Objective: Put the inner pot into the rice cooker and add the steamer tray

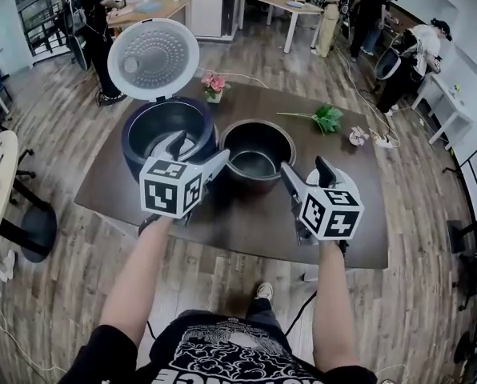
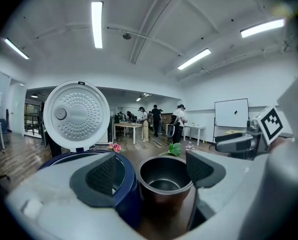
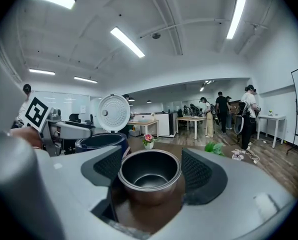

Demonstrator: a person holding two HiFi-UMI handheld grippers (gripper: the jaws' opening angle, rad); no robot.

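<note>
- L gripper (image 2: 154, 169): jaws wide apart, nothing held. Pads sit short of the inner pot (image 1: 257, 146), which shows ahead in the gap, with the rice cooker (image 1: 134, 134) wall just to its left.
- R gripper (image 3: 151, 169): jaws also wide apart, empty. Pot is framed squarely between the pads, and no contact is evident.
- Pot stands upright on the table (image 1: 246, 222), just right of the cooker, rims near or touching. Cooker lid (image 1: 153, 58) is up and the cavity is open.
- White round item (image 1: 344, 178), prob. the steamer tray, is mostly hidden behind the R gripper.
- Assessment: step in hand is the approach to grasp the pot. Not yet lifted.
- Recommendations:
  - Grip the pot wall under the rim from opp. sides, one jaw inside and one outside per gripper.
  - Close both firmly before lifting, since the smooth metal may slip.
  - Lift straight up and keep the pot level.
  - Clear the cooker rim, then lower centred.
- Risk: an uneven grip would tilt the pot and knock the cooker wall.
</note>
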